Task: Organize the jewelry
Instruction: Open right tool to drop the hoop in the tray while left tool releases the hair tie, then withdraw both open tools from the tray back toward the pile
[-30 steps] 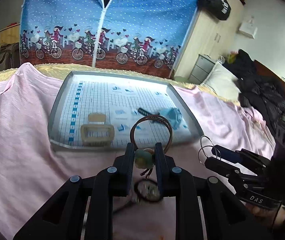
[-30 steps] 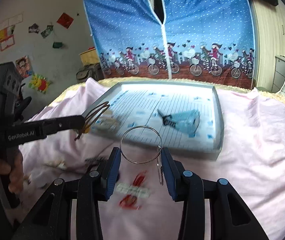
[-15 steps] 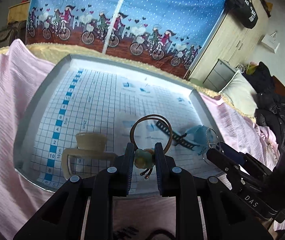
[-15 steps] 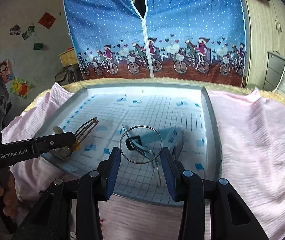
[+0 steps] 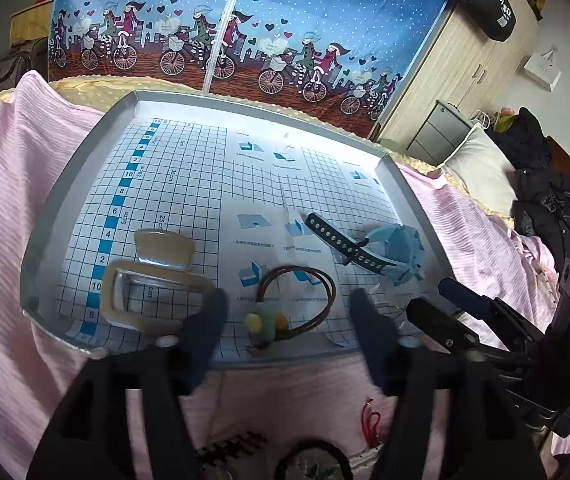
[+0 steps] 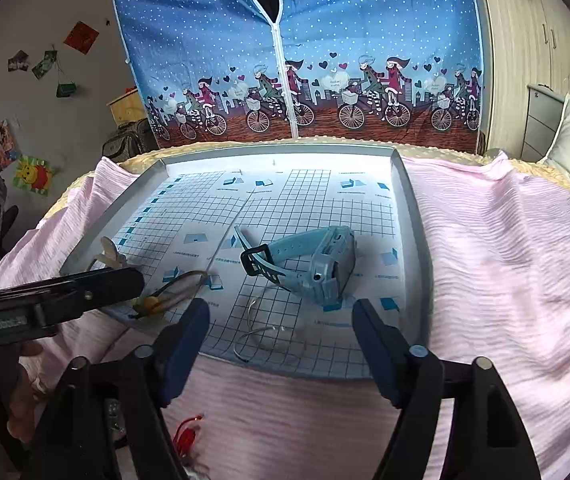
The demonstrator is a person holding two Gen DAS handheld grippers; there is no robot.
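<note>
We have just spread both jaws: the brown bracelet [image 5: 297,300] and the wire ring [image 6: 263,328] now lie released on the tray [image 5: 45,240], near its front edge.

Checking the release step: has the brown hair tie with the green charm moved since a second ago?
Yes. The hair tie went from the left gripper, shut over the pink sheet, forward into the tray, lying beside the hair clip; that gripper is open.

Both wrist cameras look forward along spread fingers, low and close over the tray's [image 5: 85,152] near edge. The left view sits left of centre, the right view right; they share the tray and blue watch [image 6: 317,260].
</note>
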